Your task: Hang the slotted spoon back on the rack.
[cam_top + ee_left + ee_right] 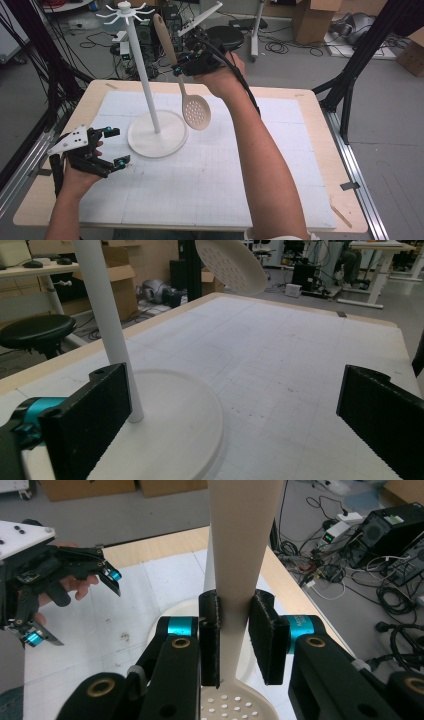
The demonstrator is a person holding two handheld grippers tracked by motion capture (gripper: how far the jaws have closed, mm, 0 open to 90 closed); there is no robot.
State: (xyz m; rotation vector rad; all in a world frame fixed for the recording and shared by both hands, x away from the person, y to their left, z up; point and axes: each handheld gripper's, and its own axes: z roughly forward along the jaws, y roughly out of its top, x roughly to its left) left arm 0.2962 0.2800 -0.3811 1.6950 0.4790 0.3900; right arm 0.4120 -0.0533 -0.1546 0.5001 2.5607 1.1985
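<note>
My right gripper [176, 65] is raised above the far half of the table, its two black jaws clamped on the handle of a beige slotted spoon [196, 111]. In the right gripper view [235, 645] the pads press the handle from both sides, with the perforated bowl [235, 705] just below them. From the high view the spoon hangs clear of the table, handle up and tilted slightly left, bowl down, just right of the stand's pole and above the right edge of its base.

That white stand [141, 60] rises from a round base [150, 142] on the white gridded mat [210, 170]; short hooks [125, 12] radiate from its top. The spoon handle's upper end reaches near hook height, beside the pole; whether they touch I cannot tell.

My left gripper [112, 147] rests low at the table's near-left edge, beside the base, jaws spread wide and grasping nothing. In the left gripper view [225, 425] the pole [105, 320] stands just behind the left jaw, and the spoon bowl [232, 265] shows overhead at the top.

The mat covers a light wooden table [320, 125]. Beyond it lie a black stool [227, 35], cardboard boxes [312, 17] and cables on the floor.
</note>
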